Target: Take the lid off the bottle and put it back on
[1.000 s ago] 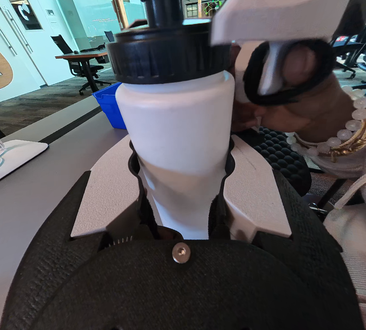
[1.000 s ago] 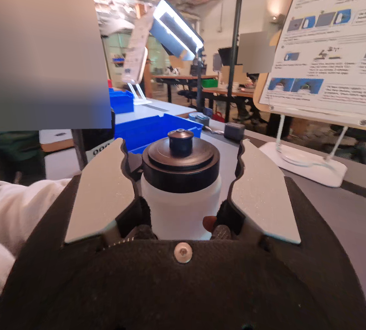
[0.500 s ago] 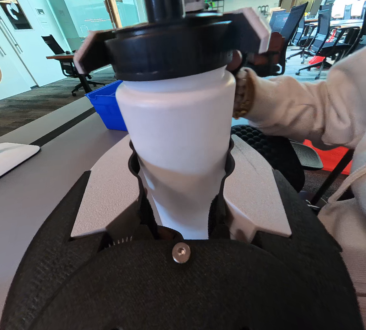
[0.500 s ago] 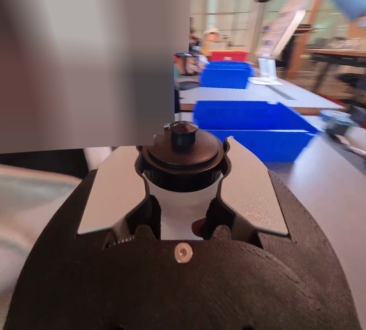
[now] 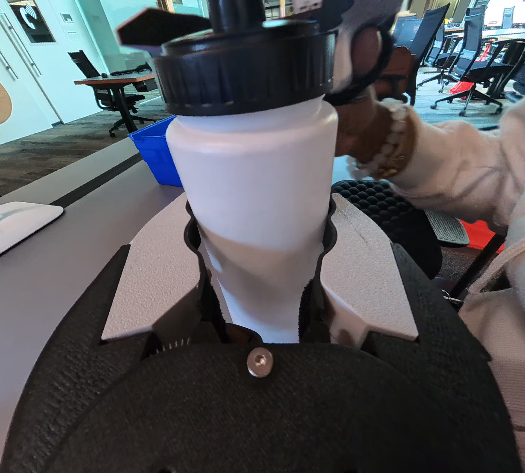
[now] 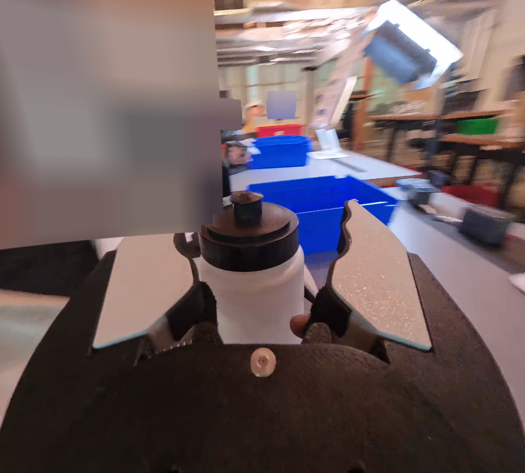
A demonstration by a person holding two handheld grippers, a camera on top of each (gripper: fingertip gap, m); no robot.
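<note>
The left gripper (image 5: 260,235) clamps the one white bottle (image 5: 255,189) upright, its single black lid (image 5: 244,67) on. The right gripper (image 6: 272,240) stands spread around the lid, one finger touching. Beyond, on the table (image 6: 443,254), sit two blue bins (image 6: 321,203).

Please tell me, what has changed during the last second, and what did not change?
The right claw closed on the black ribbed screw lid half a second ago and has now opened again, its fingers apart from the lid. The lid remains on the white plastic bottle, and the left claw still clamps the bottle's body.
</note>
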